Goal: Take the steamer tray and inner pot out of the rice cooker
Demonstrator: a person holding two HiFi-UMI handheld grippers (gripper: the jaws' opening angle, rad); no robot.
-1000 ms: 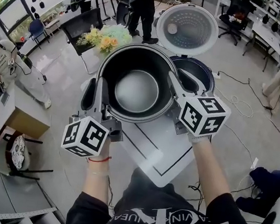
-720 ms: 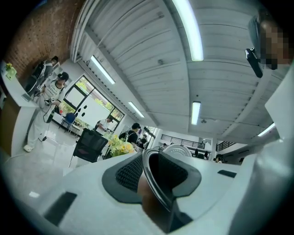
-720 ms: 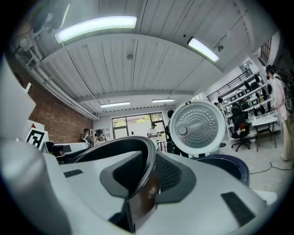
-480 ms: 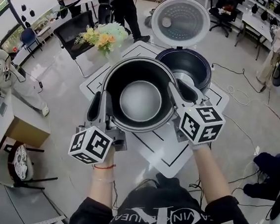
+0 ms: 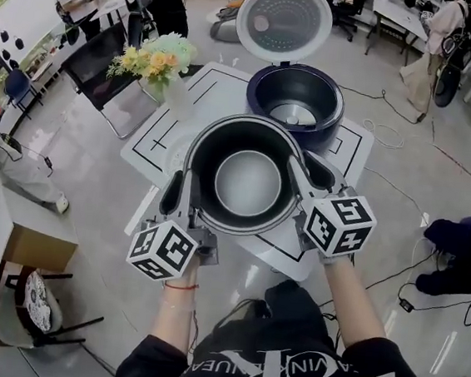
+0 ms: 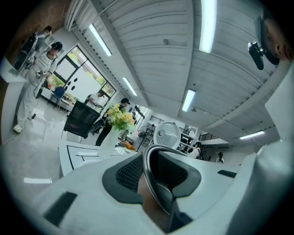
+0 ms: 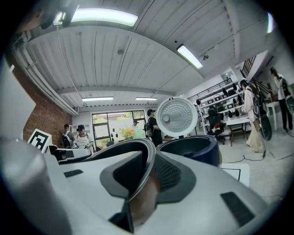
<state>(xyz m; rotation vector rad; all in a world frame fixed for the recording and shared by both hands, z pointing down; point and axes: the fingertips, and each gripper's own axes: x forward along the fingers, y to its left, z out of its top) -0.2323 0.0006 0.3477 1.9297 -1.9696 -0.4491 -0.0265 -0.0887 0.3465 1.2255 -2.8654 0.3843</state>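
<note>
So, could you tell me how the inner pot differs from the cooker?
The pot is gripped at its rim by the left tongs and right tongs, the right just tightened; the cooker stands free on the table. The pot is black inside with a grey bottom; the cooker is navy. The cooker has an open lid; the pot has none. Both are round and open-topped.

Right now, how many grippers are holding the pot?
2. The left gripper clamps the pot on its left rim; the right gripper clamps the right rim, its jaws having just closed a little further. None seems hidden.
</note>
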